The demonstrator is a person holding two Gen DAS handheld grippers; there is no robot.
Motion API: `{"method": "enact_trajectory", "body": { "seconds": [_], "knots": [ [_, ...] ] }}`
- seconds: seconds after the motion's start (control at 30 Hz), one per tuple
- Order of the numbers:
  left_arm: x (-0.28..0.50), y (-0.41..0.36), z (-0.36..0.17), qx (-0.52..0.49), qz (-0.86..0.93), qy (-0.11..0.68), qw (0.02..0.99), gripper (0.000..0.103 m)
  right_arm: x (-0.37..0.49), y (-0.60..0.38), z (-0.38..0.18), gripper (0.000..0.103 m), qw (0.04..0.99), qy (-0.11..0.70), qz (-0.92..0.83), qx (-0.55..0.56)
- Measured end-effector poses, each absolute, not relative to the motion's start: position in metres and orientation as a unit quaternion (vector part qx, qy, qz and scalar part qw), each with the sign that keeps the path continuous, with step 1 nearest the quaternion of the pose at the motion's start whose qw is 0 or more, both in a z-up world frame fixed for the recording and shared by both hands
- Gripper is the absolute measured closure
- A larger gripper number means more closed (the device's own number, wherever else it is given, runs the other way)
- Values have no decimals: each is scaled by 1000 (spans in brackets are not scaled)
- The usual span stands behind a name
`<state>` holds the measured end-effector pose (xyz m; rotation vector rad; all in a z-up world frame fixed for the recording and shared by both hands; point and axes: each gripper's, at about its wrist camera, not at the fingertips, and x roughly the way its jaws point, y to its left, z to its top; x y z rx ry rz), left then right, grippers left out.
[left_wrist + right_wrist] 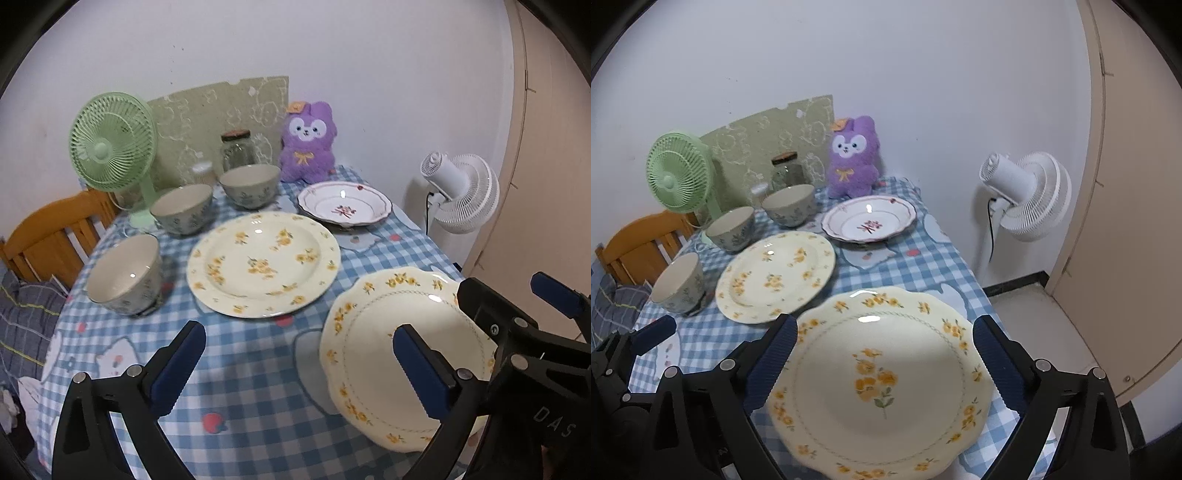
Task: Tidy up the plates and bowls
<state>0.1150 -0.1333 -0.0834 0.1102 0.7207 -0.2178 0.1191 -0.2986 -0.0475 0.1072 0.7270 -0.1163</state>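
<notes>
Checked tablecloth (pixel 258 369): three bowls (pixel 125 275), three plates (pixel 263 264); left gripper (pixel 295 373), right gripper (pixel 884 363) released.

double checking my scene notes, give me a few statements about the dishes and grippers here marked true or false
1. Three bowls stand on the table. True: one near, one in the middle, one at the back.
2. The round floral plate is stacked on the scalloped plate. False: they lie apart on the checked tablecloth.
3. The right gripper is open. True.
4. The left gripper is shut on a bowl. False: it is open and empty.
5. The purple plush toy sits in the pink-patterned dish. False: it stands behind it.
</notes>
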Motion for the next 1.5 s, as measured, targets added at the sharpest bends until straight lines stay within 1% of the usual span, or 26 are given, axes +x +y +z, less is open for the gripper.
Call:
{"method": "enact_trajectory", "body": {
  "seconds": [0.2,0.5,1.0,1.3,1.4,1.5],
  "knots": [
    [109,-120,-70,51,-97,337,935,0,115,-284,-32,4,938,341,-46,48],
    [111,-104,-59,48,-85,334,938,0,121,-269,-22,4,938,342,-37,52],
    [144,-87,-51,48,-65,328,941,1,159,-253,-17,4,937,344,-29,46],
    [174,-77,-53,49,-56,331,941,4,189,-242,-20,4,936,349,-17,40],
    [184,-76,-57,47,-54,337,939,8,198,-239,-23,4,935,352,-16,39],
    [194,-75,-62,40,-53,346,936,9,207,-237,-27,4,935,353,-16,36]
  ]
}}
